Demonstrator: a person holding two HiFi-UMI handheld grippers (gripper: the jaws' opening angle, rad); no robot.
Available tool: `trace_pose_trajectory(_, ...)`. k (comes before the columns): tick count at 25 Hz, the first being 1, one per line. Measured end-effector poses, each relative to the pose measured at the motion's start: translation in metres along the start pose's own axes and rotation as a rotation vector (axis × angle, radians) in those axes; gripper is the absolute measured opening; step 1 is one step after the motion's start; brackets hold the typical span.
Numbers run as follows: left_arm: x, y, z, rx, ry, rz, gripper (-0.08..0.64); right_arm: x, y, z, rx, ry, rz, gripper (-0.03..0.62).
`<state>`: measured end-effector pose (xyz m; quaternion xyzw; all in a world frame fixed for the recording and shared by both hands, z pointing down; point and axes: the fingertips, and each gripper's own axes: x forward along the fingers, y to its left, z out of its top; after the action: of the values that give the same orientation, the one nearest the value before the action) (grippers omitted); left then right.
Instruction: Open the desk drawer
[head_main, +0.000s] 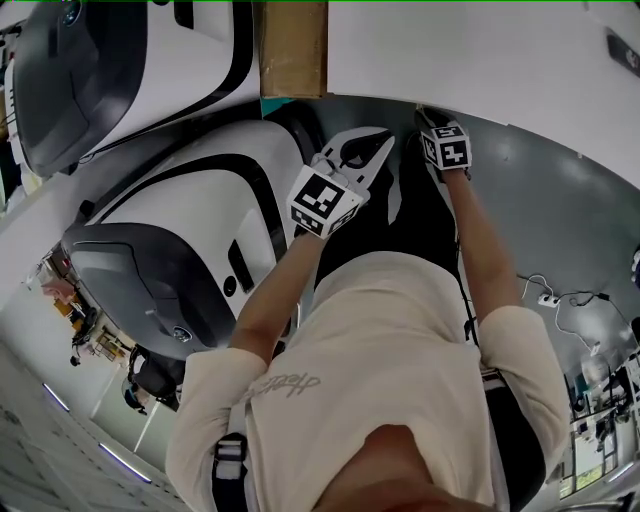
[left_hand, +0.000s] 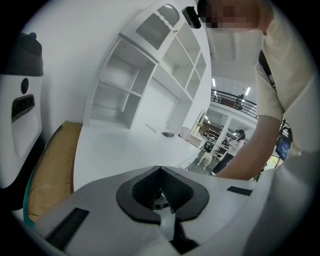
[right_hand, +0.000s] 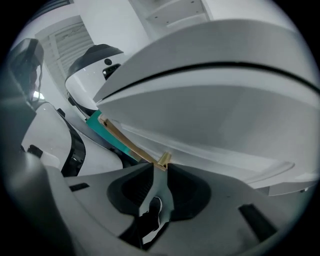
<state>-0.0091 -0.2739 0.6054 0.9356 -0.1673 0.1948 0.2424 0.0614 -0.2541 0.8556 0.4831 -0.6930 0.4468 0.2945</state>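
Observation:
The white desk (head_main: 480, 50) fills the top of the head view. My right gripper (head_main: 432, 122) reaches to the desk's front edge. In the right gripper view its jaws are together on a small gold drawer handle (right_hand: 164, 160), at the lower edge of the white drawer front (right_hand: 215, 120). The drawer looks closed, with only a thin dark seam under the desk top (right_hand: 225, 45). My left gripper (head_main: 372, 150) hangs beside the right one, short of the desk edge. In the left gripper view it (left_hand: 160, 172) is shut on nothing, facing across the desk top (left_hand: 125, 145).
A brown cardboard sheet (head_main: 292, 48) lies on the desk's left part over a teal edge (right_hand: 107, 132). Two big white-and-black shells (head_main: 190, 210) stand to the left. White shelves (left_hand: 135, 80) rise behind the desk. Cables (head_main: 560, 297) lie on the floor at right.

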Motion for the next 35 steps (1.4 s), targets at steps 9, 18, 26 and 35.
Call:
trace_pose_trajectory(9, 0.001, 0.009, -0.006, -0.018, 0.017, -0.004, 0.0, 0.017, -0.005, 0.005, 0.099, -0.003, -0.014, 0.097)
trace_pose_trajectory(18, -0.002, 0.022, -0.009, -0.044, 0.024, 0.004, 0.0, 0.03, -0.006, 0.005, 0.165, 0.0, -0.031, 0.104)
trace_pose_trajectory(26, -0.007, 0.026, -0.005, -0.031, 0.031, 0.013, 0.0, 0.041, -0.009, 0.002, 0.239, 0.013, -0.068, 0.08)
trace_pose_trajectory(35, -0.021, 0.024, -0.002, -0.014, 0.027, 0.035, 0.0, 0.037, -0.009, -0.001, 0.275, 0.005, -0.086, 0.078)
